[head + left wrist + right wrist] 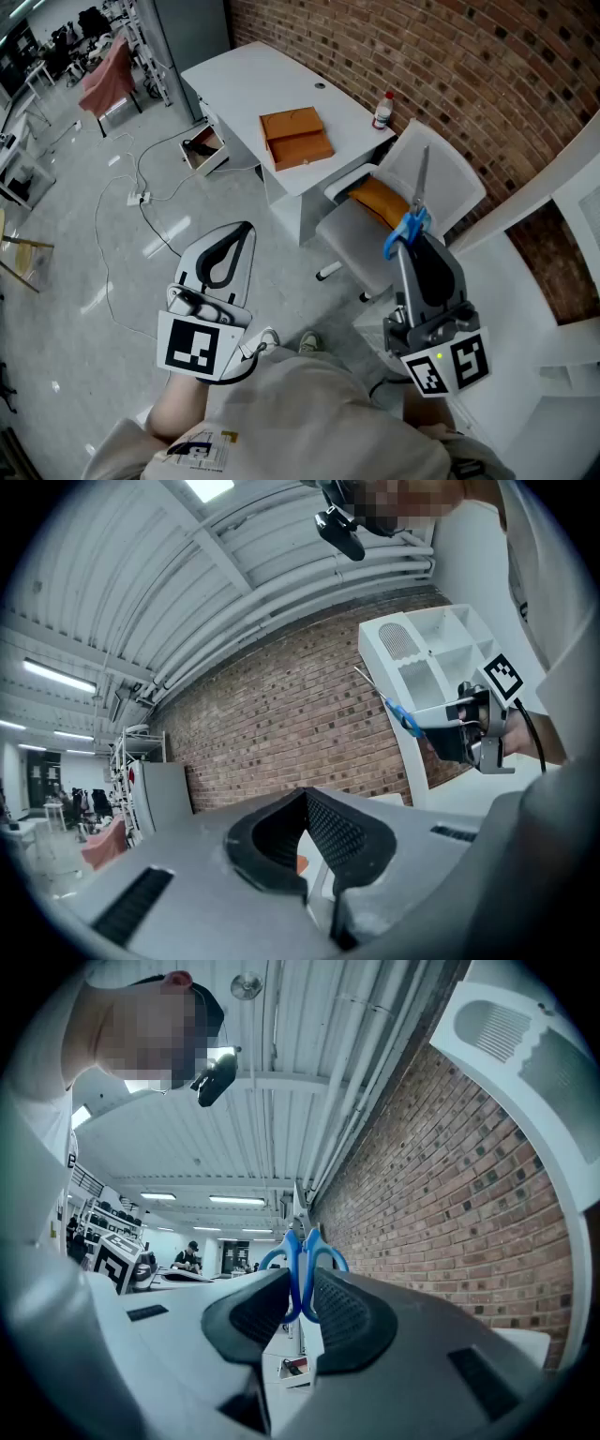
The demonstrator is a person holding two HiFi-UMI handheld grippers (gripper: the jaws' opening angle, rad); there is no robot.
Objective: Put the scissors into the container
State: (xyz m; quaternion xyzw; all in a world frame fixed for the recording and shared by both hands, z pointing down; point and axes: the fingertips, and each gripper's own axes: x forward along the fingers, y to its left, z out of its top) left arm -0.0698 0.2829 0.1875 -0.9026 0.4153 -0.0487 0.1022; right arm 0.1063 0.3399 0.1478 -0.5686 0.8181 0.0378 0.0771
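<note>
Between your right tongs (404, 246) the scissors (413, 211) are clamped by their blue handles. The handle loops stick out past the tips, and the closed blades point up and away from you. You hold them in the air, not in the container (427, 658). Seen from the left gripper view, the blades reach toward the white container's open face, with its compartments behind them. Whether the blade tip touches it does not show.

Your left tongs (234, 242) stand apart with nothing between them. You hold them low at your left, over the floor (75, 309) and well apart from the scissors.

Under the raised blades stands a grey chair (356, 234) with an orange thing (380, 200) lying on its seat. Just beyond the chair is a white surface (253, 80) against the brick wall (450, 56). It carries an orange-brown box (295, 138) near its front edge and a small red-capped bottle (382, 111) at the corner nearest the chair. Beside the surface, on the far side from the chair, a drawer (203, 145) stands open. From there cables (122, 197) trail across the floor.
</note>
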